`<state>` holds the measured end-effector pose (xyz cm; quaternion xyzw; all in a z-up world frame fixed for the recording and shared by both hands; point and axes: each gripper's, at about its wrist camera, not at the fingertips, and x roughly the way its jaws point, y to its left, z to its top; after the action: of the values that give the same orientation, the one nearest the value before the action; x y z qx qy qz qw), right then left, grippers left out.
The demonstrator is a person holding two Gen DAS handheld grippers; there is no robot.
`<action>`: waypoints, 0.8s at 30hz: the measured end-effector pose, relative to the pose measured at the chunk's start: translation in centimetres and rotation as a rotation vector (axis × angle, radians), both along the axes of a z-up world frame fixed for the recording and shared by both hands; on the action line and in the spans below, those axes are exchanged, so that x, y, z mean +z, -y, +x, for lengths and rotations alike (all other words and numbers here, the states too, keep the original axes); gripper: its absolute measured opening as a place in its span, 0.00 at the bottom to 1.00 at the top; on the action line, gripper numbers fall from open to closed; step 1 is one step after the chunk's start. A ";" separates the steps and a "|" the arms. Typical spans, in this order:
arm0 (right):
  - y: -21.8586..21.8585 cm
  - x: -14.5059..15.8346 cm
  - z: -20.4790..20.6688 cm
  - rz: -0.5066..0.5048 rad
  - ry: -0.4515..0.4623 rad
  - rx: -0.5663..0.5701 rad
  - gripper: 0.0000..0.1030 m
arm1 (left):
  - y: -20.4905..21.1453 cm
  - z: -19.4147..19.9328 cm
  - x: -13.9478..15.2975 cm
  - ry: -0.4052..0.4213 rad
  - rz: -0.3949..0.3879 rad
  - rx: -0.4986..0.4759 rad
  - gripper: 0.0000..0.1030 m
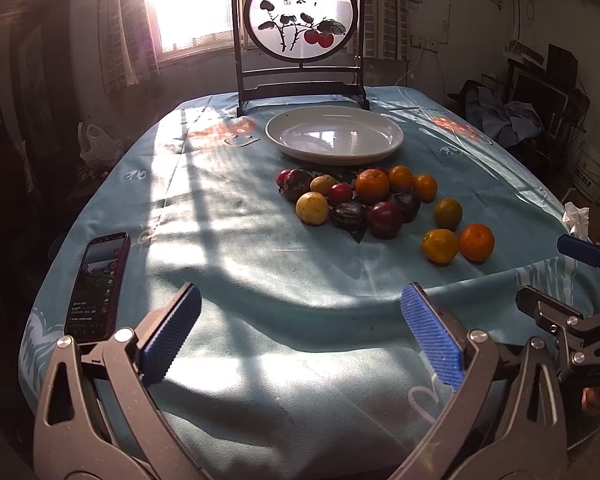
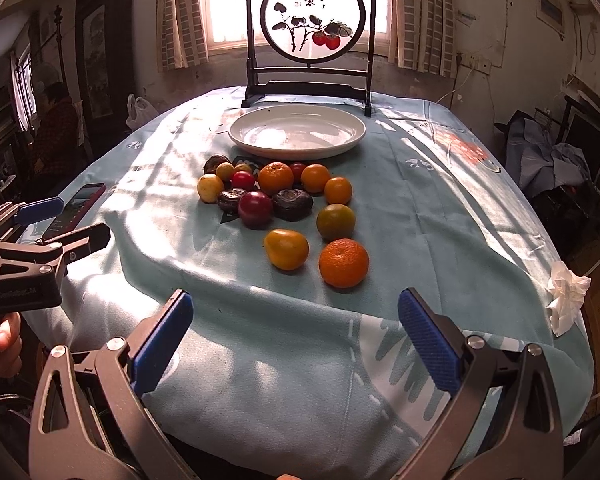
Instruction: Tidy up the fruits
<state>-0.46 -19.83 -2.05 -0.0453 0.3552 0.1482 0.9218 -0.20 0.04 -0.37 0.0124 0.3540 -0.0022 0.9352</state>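
Two hand-held grippers hang over the near edge of a table draped in a pale blue cloth (image 2: 440, 208), neither one holding anything. The left gripper (image 1: 300, 336) and the right gripper (image 2: 296, 332) both have their blue-padded fingers spread wide, with only cloth between them.

The fruit (image 2: 276, 196) lies loose on the cloth just in front of an empty white plate (image 2: 240, 136), which stands before a framed painted screen (image 2: 312, 28) at the far end. Nearest the plate is a tight cluster of oranges, red plums, yellow fruits and dark wrinkled ones, many touching. Nearer than the plate by some way, and apart from the cluster, sit a bright orange (image 2: 343, 263), a yellow-orange fruit (image 2: 286, 249) beside it and a greenish one (image 2: 335, 221) just behind.

The risks from here seem plain. Round fruit on rumpled cloth may roll if nudged, and a finger pushed into the cluster could scatter its neighbours. The soft dark fruits may bruise under a hard squeeze. A phone (image 1: 98, 284) lies left of the plate, close to the table edge and just ahead of the left gripper, where a careless sweep could knock it off. Strong window glare may also hide the plate's rim.
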 end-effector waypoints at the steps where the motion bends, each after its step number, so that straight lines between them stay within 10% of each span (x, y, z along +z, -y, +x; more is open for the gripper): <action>1: 0.0 0.0 0.0 0.001 -0.001 -0.002 0.99 | 0.0 0.0 0.0 0.000 0.000 0.000 0.98; 24: 0.3 -0.4 0.4 -0.001 -0.012 -0.028 0.99 | 0.1 0.0 0.0 0.000 0.003 0.000 0.98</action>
<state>-0.07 -20.17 -2.46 -0.0398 0.3615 0.1353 0.9217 -0.20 -0.04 -0.36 0.0137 0.3539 -0.0016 0.9352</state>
